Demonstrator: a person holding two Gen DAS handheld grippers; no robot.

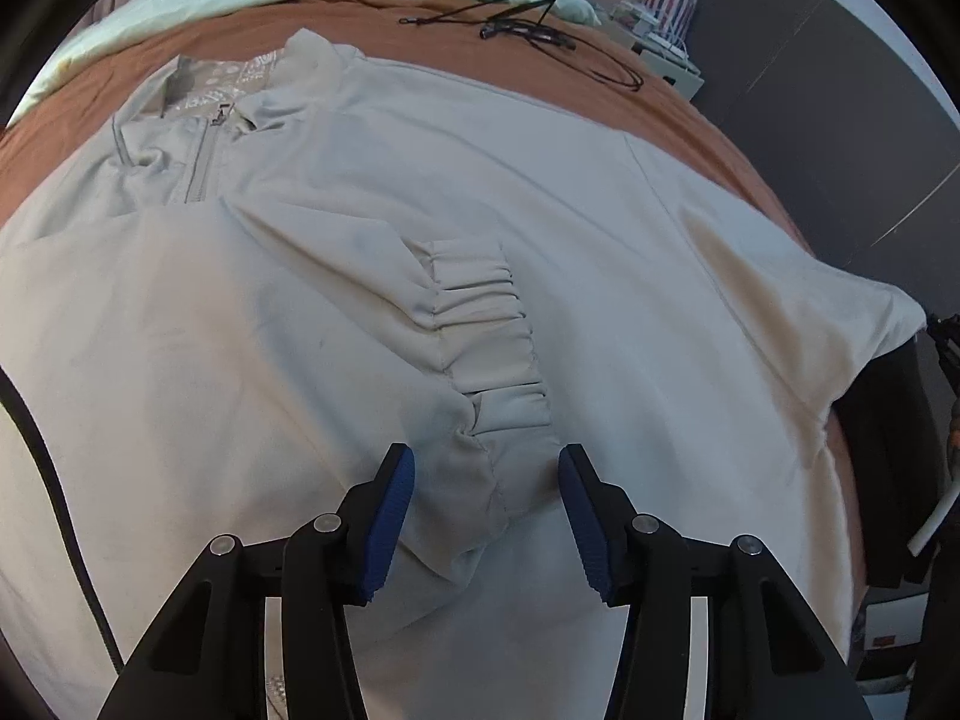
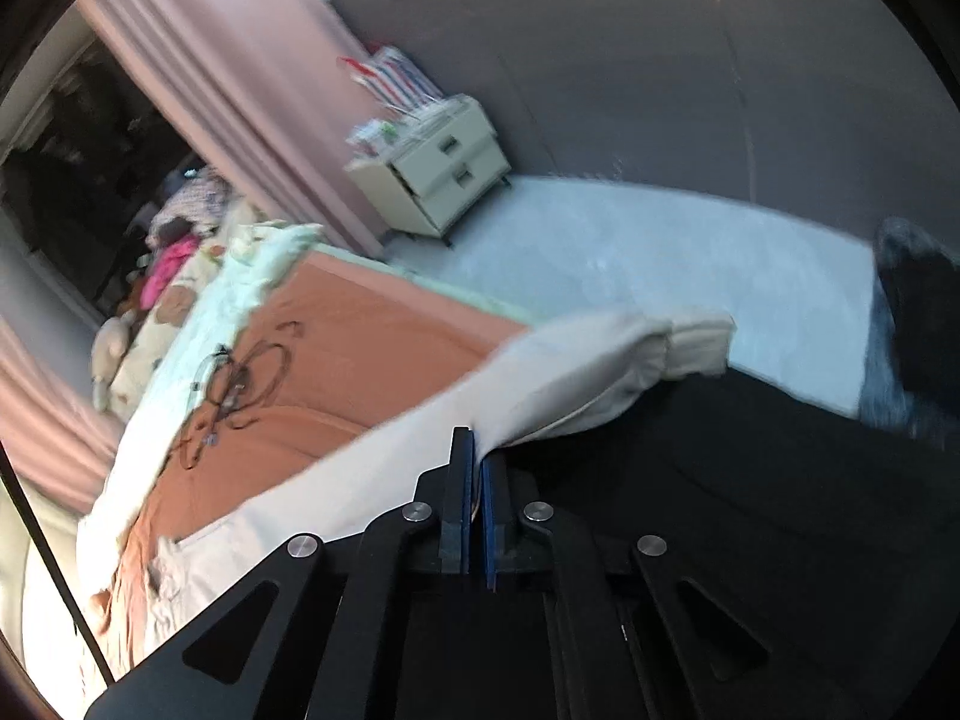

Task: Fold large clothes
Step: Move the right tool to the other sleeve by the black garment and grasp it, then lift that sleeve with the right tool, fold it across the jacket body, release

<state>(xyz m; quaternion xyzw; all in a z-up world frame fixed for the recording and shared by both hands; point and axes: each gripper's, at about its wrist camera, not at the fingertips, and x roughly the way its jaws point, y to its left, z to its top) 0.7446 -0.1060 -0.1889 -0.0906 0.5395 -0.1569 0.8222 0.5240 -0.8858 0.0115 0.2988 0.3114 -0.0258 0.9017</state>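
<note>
Jacket point(image 1: 336, 312) lies spread on the bed point(image 1: 420, 30); right gripper point(image 2: 477, 468) pinches its sleeve point(image 2: 576, 372) off the bed's edge for folding inward, left gripper point(image 1: 486, 480) open over a cuff point(image 1: 480, 324).

I see a pale beige jacket point(image 1: 540, 192) of smooth, matt woven cloth, its sleeve cuff point(image 1: 486, 324) gathered into ribbed elastic folds, and a zip point(image 1: 201, 162) that looks like dull metal. Under it the bed sheet point(image 1: 420, 30) is matt rust-brown cloth. My left claw point(image 1: 486, 468) has matt black plastic arms, ridged blue rubbery pads point(image 1: 393, 516) and shiny metal rivets; my right claw point(image 2: 477, 450) looks alike, its pads pinching the cloth
</note>
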